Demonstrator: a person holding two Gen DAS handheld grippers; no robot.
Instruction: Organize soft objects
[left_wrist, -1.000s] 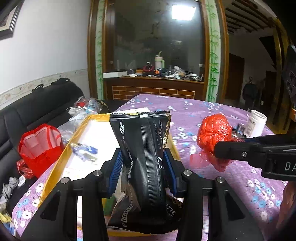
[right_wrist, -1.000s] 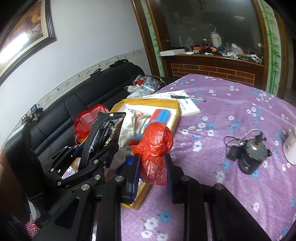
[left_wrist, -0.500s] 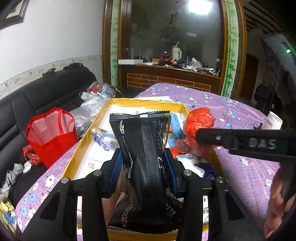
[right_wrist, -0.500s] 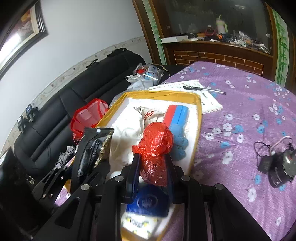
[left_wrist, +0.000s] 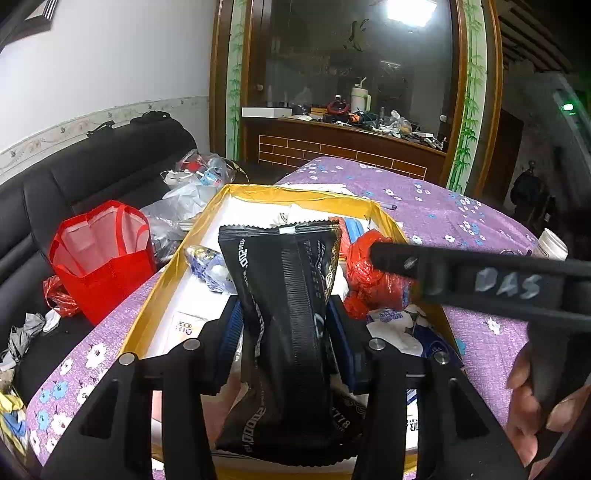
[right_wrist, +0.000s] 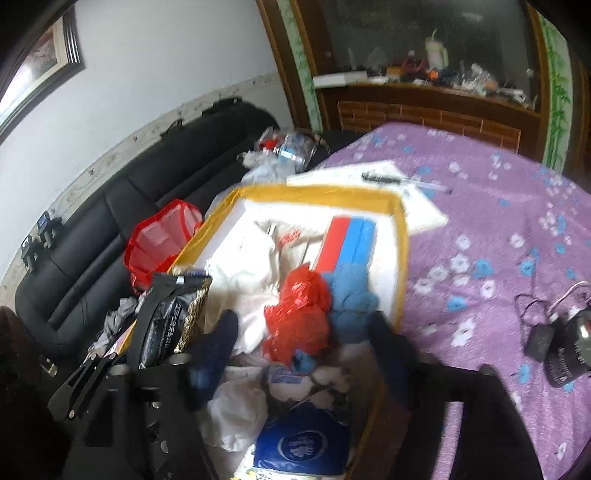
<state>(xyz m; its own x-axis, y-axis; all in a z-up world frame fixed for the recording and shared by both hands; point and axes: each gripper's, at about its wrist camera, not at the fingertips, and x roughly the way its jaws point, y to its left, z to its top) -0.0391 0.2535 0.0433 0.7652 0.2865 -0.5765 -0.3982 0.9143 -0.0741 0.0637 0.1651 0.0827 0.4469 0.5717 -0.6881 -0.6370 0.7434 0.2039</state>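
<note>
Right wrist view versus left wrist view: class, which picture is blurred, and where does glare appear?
Right wrist view: motion blur smears the opening right gripper around the red plastic bag. Left wrist view: sharp on the black packet; the ceiling light glares white.

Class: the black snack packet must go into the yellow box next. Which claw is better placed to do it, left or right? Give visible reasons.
Left. The left claw has the black snack packet between its fingers, above the yellow box, and its jaws are opening. The right claw is opening around the red plastic bag, already in the box.
</note>
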